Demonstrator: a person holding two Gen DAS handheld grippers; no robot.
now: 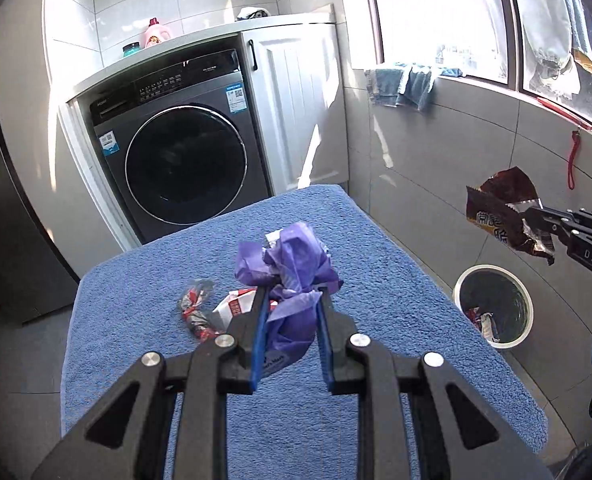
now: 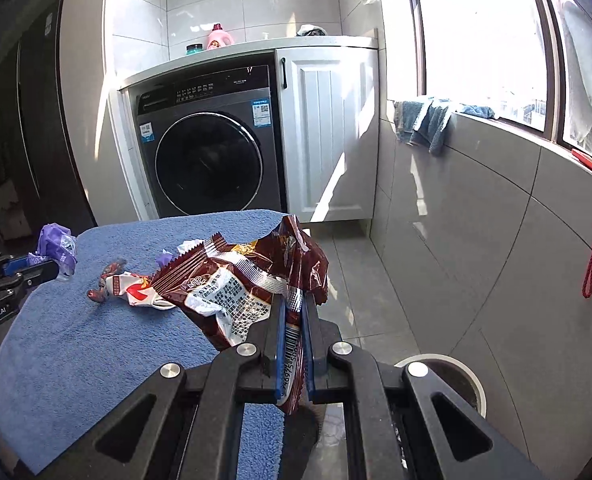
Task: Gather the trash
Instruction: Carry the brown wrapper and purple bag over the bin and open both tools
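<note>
left gripper [image 1: 292, 294] is clamping the purple bag [image 1: 292, 268], holding it above the towel [image 1: 376, 240]. right gripper [image 2: 294, 300] is pinching the brown wrapper [image 2: 248, 280] past the towel's right edge. only the left view is showing trash inside the bin [image 1: 462, 280]; two wrappers [image 2: 132, 286] are lying mid-towel.

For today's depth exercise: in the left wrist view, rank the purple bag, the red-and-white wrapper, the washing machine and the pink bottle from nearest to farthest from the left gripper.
1. Purple bag: clamped in the left gripper.
2. Red-and-white wrapper: on the blue towel, just left of the fingertips.
3. Washing machine: beyond the towel's far edge.
4. Pink bottle: on the counter above the machine.
</note>
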